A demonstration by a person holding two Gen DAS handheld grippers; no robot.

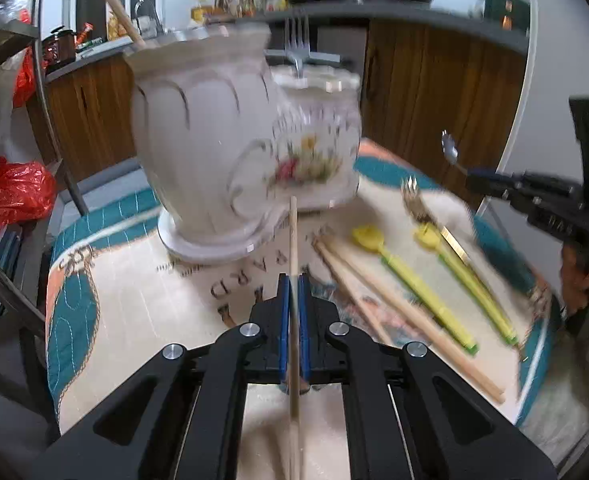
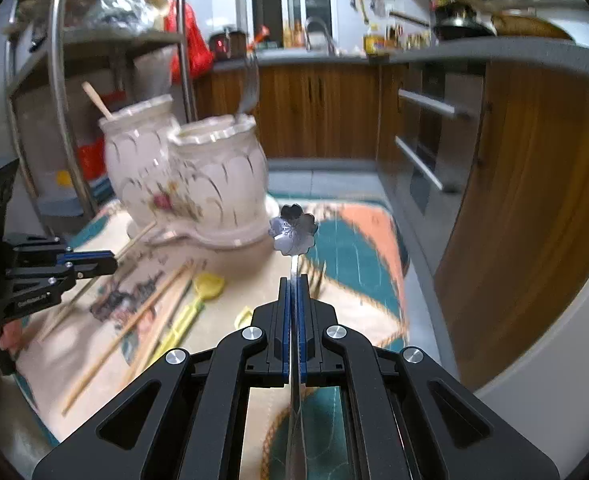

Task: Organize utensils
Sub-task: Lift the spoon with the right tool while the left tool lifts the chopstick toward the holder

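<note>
L gripper (image 1: 293,280): jaws closed on a thin wooden chopstick (image 1: 293,240), gripped partway along; its tip points at the foot of the nearer white ceramic jar with gold trim and a flower print (image 1: 210,148). That jar holds another wooden stick (image 1: 118,10), leaning out of its mouth. Second matching white jar (image 1: 318,120) stands touching it, w/ a silver metal fork (image 1: 297,40) upright inside, tines up. Both jars sit on a white saucer-like base (image 1: 198,246) near the far edge of the table, which is covered w/ a quilted cream, teal and orange cloth (image 1: 134,300).

R gripper (image 2: 294,280): jaws closed on the handle of a small silver spoon with a flower-shaped bowl (image 2: 293,230), held in the air by the jars' side.

On the cloth near the R edge in the L wrist view: pair of wooden chopsticks (image 1: 406,316), yellow-green plastic spoon (image 1: 414,284), yellow-green plastic fork (image 1: 462,276), gold-coloured metal fork (image 1: 418,204), all side by side. Picture blurred; finer contact can't be told.
</note>
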